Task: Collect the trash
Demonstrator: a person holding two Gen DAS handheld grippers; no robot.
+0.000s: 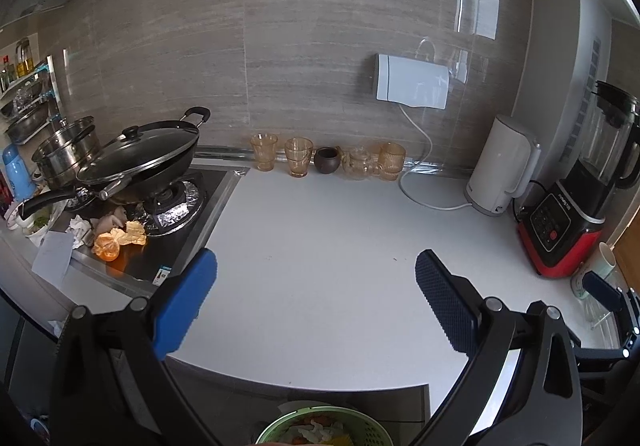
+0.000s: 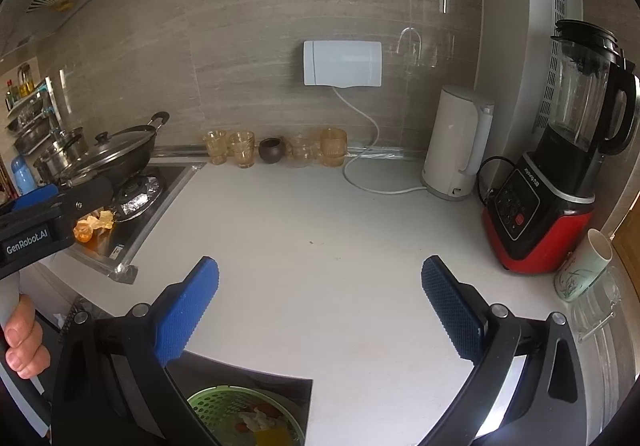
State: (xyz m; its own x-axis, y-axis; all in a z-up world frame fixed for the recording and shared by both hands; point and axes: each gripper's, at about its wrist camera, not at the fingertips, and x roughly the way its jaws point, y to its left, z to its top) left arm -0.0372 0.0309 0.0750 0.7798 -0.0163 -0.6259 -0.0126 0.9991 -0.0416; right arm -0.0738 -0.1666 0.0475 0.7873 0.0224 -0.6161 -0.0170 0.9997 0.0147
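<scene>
Trash lies on the front edge of the stove (image 1: 160,258): orange peel (image 1: 107,246), yellowish scraps (image 1: 130,234), a mushroom-like piece (image 1: 110,224) and crumpled white tissue (image 1: 78,226). The right wrist view shows the orange peel (image 2: 85,228) partly behind the left gripper's body. A green basket (image 1: 324,428) with food scraps in it sits below the counter edge, also seen as the green basket (image 2: 244,412). My left gripper (image 1: 316,286) is open and holds nothing, above the white counter. My right gripper (image 2: 320,290) is open and holds nothing too.
A lidded black wok (image 1: 140,158) and a steel pot (image 1: 66,152) sit on the stove. Amber glasses (image 1: 298,156) line the back wall. A white kettle (image 1: 500,166), a red blender (image 1: 576,206) and a mug (image 2: 584,266) stand at the right. A hand (image 2: 22,338) grips the left tool.
</scene>
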